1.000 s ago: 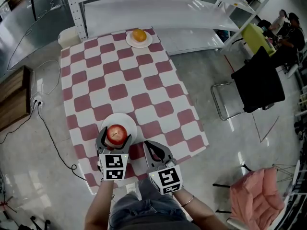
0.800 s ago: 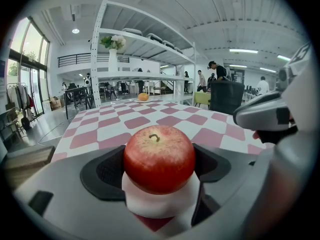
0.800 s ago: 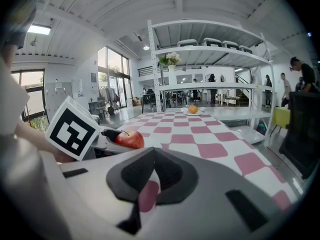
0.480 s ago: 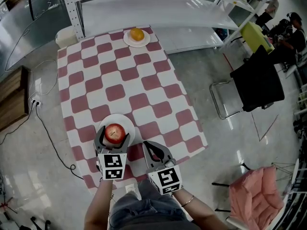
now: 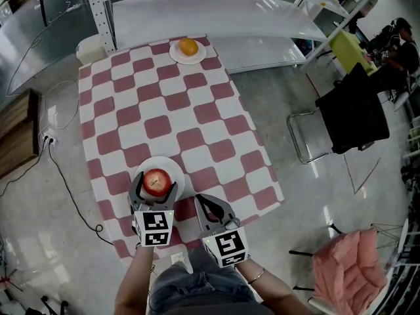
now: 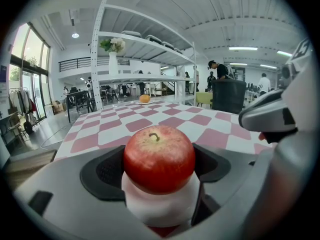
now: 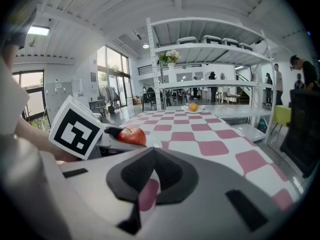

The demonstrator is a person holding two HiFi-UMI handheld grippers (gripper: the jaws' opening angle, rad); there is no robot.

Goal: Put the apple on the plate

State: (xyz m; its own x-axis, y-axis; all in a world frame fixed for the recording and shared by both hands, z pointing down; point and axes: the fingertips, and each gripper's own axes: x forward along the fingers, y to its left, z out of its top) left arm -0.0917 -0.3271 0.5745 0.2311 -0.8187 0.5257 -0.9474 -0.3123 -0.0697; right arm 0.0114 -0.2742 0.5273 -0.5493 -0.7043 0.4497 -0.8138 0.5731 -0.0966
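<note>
Near edge of checked table: white plate, with apple inside its rim, stem up. Left gripper around the apple, one dark pad against each side, so clamped on the fruit with nothing else between the jaws. In left gripper view, white of the plate directly beneath the apple; cannot tell whether resting there or just lifted.

Right gripper just beside the left one, on its right, over the table's near edge and clear of the plate. Jaws drawn in to a narrow wedge, tips together, holding nothing. Only red-and-white cloth visible through the slit behind the tips. From right gripper view, apple and the left marker cube off to the left.

Far end of table: orange on a second plate, well apart from the apple. White rack beyond that end. Black chair on the floor to the right of the table.

Bottom of head view — forearms behind both marker cubes.
</note>
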